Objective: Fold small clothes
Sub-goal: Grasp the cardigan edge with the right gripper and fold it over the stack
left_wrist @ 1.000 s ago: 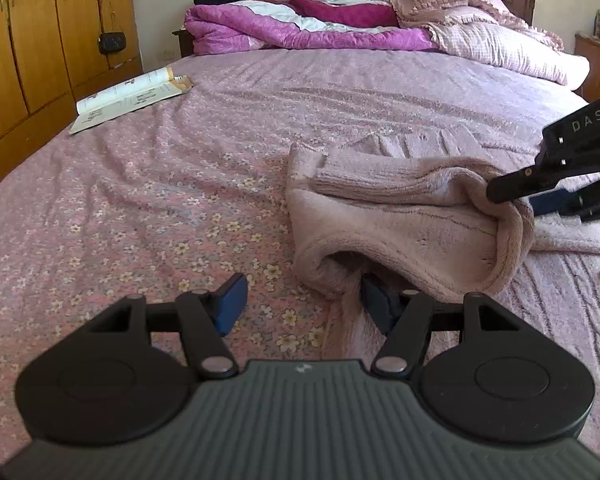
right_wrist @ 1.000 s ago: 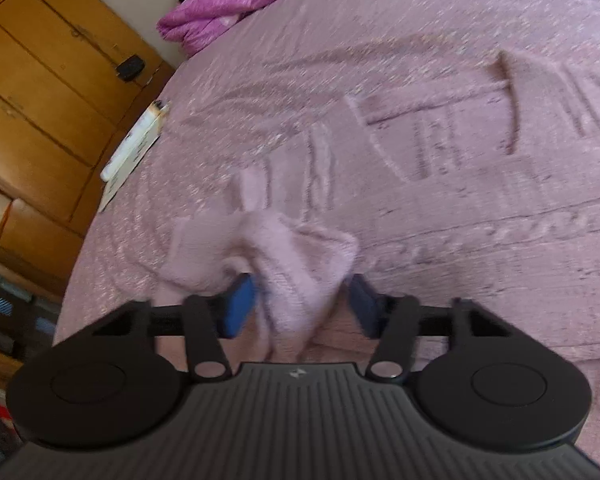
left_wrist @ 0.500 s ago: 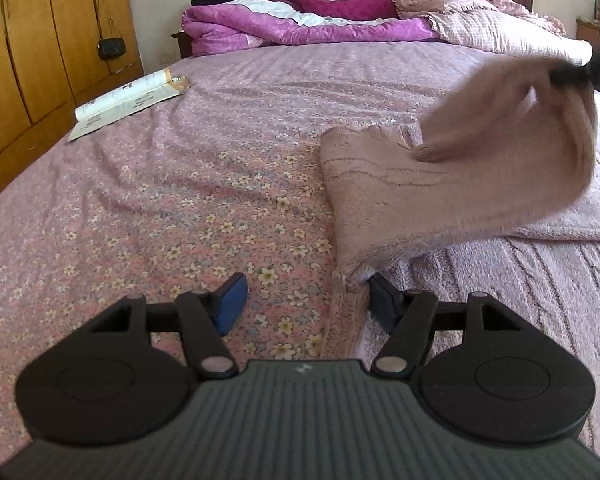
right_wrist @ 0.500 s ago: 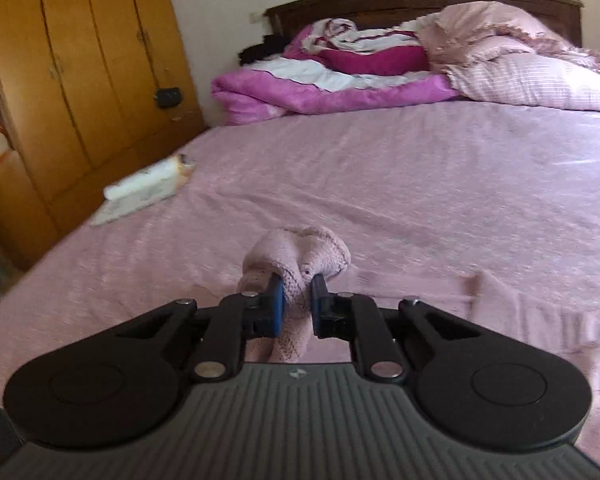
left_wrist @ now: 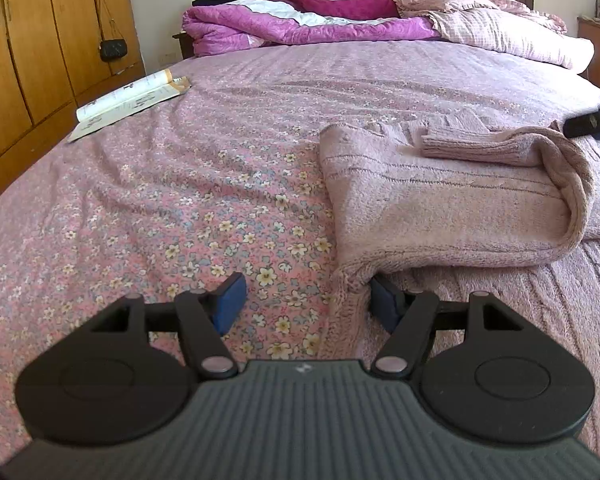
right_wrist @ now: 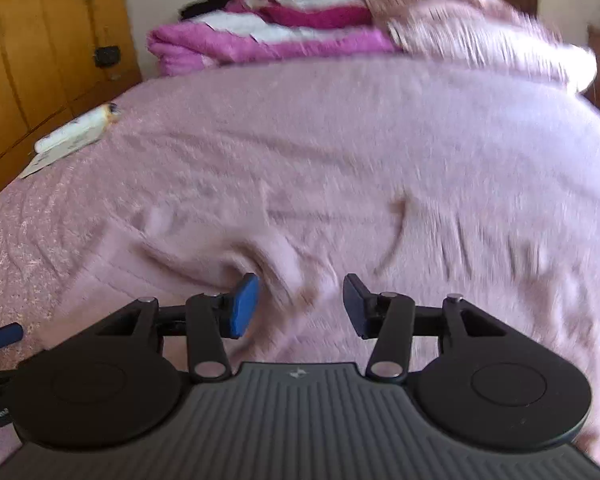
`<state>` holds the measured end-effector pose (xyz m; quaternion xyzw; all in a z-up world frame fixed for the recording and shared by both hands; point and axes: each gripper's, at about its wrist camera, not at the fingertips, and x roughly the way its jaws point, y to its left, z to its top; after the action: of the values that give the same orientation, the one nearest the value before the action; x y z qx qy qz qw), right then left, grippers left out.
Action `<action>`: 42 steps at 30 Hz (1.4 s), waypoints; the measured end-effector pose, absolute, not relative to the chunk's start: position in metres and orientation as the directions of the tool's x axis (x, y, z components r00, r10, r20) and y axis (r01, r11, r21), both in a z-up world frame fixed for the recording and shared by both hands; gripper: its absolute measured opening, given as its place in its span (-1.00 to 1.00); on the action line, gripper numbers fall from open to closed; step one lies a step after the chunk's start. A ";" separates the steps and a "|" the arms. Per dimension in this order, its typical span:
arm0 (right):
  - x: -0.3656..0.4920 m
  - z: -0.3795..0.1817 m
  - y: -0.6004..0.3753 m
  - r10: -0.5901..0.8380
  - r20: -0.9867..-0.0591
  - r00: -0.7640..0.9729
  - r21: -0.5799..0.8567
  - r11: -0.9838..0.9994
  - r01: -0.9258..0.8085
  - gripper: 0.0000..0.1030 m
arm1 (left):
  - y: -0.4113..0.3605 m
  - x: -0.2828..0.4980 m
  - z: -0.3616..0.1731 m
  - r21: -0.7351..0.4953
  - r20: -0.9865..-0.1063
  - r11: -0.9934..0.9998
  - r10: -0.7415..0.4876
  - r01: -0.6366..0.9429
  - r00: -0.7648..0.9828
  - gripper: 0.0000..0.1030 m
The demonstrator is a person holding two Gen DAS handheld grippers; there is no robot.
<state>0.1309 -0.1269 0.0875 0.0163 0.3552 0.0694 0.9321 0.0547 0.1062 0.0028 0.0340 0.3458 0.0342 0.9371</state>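
The folded pink sweater is lying straight ahead of the left gripper, nearer than the right gripper, its long axis running across the bed from the left gripper toward the bed's right edge, and both grippers are standing wide open and holding nothing, the right one's jaws having just been opening off the cloth.

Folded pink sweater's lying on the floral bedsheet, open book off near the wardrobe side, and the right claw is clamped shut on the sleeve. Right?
Not quite. The right claw is open, its jaws having just parted, nothing pinched between them, as the right wrist view shows. The folded pink sweater does lie on the floral bedsheet, with the open book near the wardrobe side.
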 end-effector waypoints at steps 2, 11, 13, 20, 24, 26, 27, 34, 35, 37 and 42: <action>0.127 0.097 -0.111 0.168 -0.637 0.753 0.058 0.984 -0.170 0.10 | 0.107 0.054 0.003 0.087 -0.645 0.995 0.088 -0.041 0.759 0.33; 0.154 0.082 -0.032 0.243 -0.673 0.698 0.012 0.948 -0.319 0.10 | 0.107 0.053 0.000 0.086 -0.640 0.995 0.094 -0.050 0.763 0.41; 0.166 0.073 -0.020 0.224 -0.697 0.681 -0.009 0.947 -0.321 0.10 | 0.108 0.053 -0.001 0.084 -0.639 0.995 0.095 -0.053 0.764 0.41; 0.178 0.060 -0.016 0.177 -0.697 0.695 -0.057 0.952 -0.299 -0.84 | 0.107 0.053 -0.001 0.085 -0.635 0.995 0.097 -0.055 0.766 0.41; 0.163 0.094 -0.046 0.179 -0.611 0.771 -0.042 0.965 -0.258 -0.85 | 0.106 0.053 -0.001 0.089 -0.634 0.994 0.101 -0.058 0.767 0.41; 0.154 0.117 -0.068 0.178 -0.565 0.805 -0.019 0.973 -0.228 -0.85 | 0.106 0.053 -0.001 0.090 -0.634 0.994 0.103 -0.059 0.766 0.41; 0.150 0.126 -0.079 0.174 -0.547 0.819 -0.009 0.977 -0.214 -0.85 | 0.106 0.053 -0.001 0.090 -0.634 0.994 0.104 -0.060 0.766 0.42; 0.119 0.173 -0.179 0.127 -0.443 0.887 0.132 0.988 -0.075 -0.85 | 0.104 0.052 -0.001 0.095 -0.634 0.993 0.113 -0.068 0.765 0.42; 0.113 0.173 -0.192 0.116 -0.435 0.893 0.142 0.988 -0.060 -0.85 | 0.103 0.052 -0.001 0.095 -0.634 0.993 0.114 -0.069 0.765 0.42; 0.099 0.169 -0.219 0.092 -0.424 0.901 0.166 0.986 -0.023 -0.85 | 0.103 0.052 -0.001 0.096 -0.634 0.993 0.114 -0.068 0.765 0.42; 0.056 0.122 -0.271 0.059 -0.466 0.883 0.243 0.968 0.064 -0.85 | 0.102 0.052 -0.001 0.101 -0.634 0.993 0.117 -0.068 0.765 0.42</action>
<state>0.0558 -0.2707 0.1224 0.1268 0.2422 -0.0015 0.9619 0.0519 0.1019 -0.0008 0.0362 0.3394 0.0492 0.9387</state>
